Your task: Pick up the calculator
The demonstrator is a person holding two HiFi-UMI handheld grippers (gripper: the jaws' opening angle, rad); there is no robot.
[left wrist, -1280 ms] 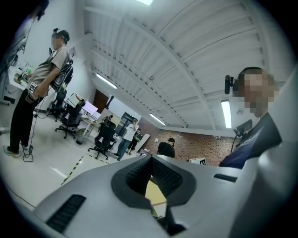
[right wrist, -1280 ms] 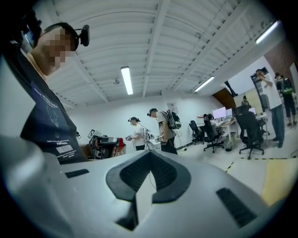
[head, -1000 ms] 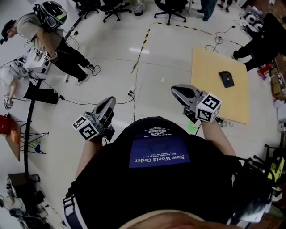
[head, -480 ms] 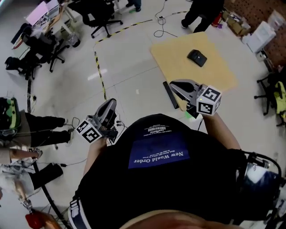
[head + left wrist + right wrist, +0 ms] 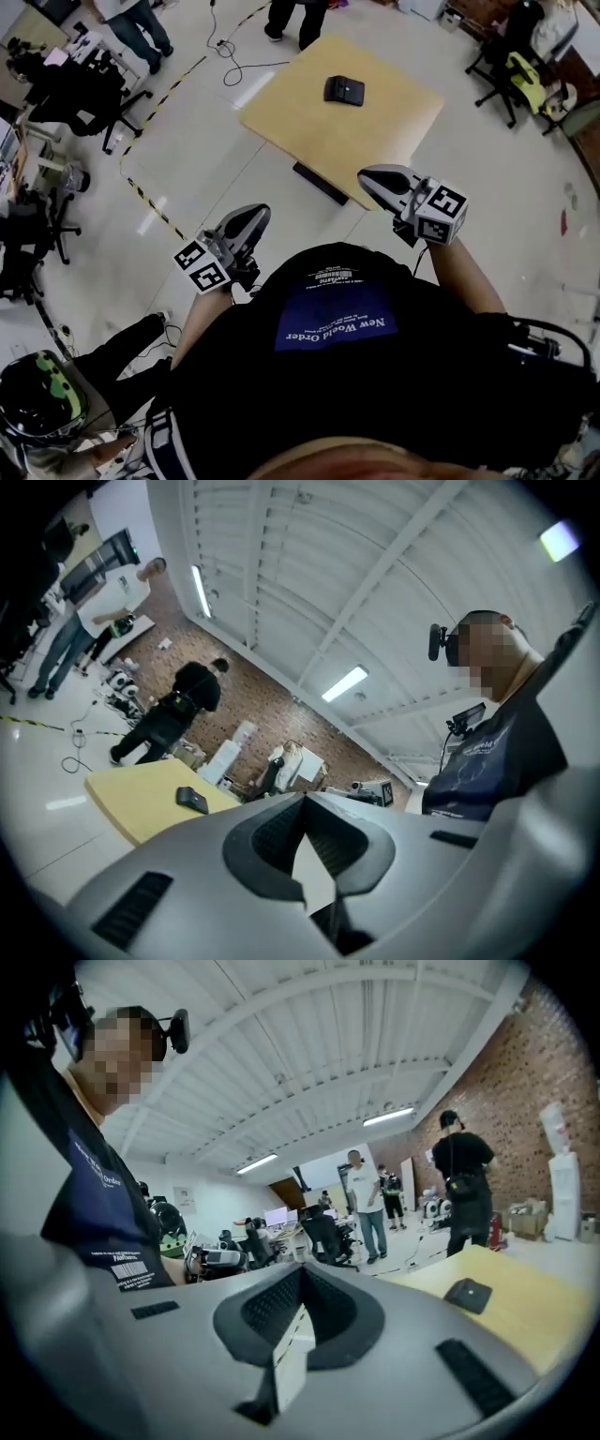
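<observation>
A black calculator lies on a light wooden table ahead of me, toward its far side. Both grippers are held in front of my chest, short of the table and apart from it. My left gripper is shut with nothing in it, and my right gripper, near the table's front corner, is shut and empty too. In the left gripper view the calculator shows on the table left of the jaws. The right gripper view has the calculator to the right, on the table.
Black-and-yellow tape and cables run over the pale floor at left. Office chairs stand at the left, another chair at the right. People stand behind the table. A black foot bar sits under the table's front edge.
My view has swung round: the table with the calculator has shifted from the right edge to top centre. Both grippers have turned with me and still stay shut.
</observation>
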